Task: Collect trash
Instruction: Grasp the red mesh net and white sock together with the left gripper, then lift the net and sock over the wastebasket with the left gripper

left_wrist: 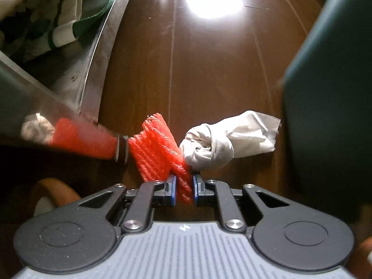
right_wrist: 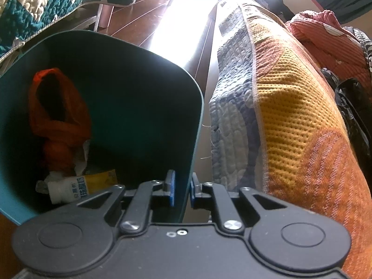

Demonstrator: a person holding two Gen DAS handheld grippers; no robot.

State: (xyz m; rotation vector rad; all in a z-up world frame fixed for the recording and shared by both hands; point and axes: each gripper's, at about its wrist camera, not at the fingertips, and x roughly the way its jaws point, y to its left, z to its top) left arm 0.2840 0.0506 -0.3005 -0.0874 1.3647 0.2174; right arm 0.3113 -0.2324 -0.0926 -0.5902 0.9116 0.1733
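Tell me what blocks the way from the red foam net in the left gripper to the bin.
Nothing visible does. The left gripper is shut on the foam net, with only a crumpled tissue touching it. The bin stands just right of them, and the right gripper clamps its wall.

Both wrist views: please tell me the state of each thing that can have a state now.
Left hand-held gripper: shut on the red foam net.
Red foam net: crumpled, lifted above the floor.
Crumpled white paper wad: lying on the dark wooden floor.
Right hand-held gripper: shut on the bin wall.
Teal plastic trash bin: tilted, holding trash.
White plastic bottle: lying inside the bin.
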